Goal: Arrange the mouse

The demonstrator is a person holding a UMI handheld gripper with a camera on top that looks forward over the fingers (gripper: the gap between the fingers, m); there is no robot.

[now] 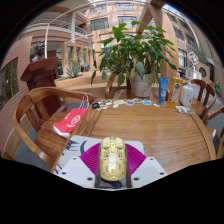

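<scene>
A yellowish-beige computer mouse [112,158] sits between my two fingers, its long axis pointing forward. Both magenta pads [91,157] press against its sides, so my gripper [112,160] is shut on the mouse. It is held above the near edge of a wooden table [150,128]. The mouse's underside is hidden.
A large potted plant [133,55] stands at the table's far side, with small items, a blue can [163,88] and boxes [178,92] beside it. A red and white bag [71,121] lies on the wooden chair [45,110] to the left. Another chair stands at the right.
</scene>
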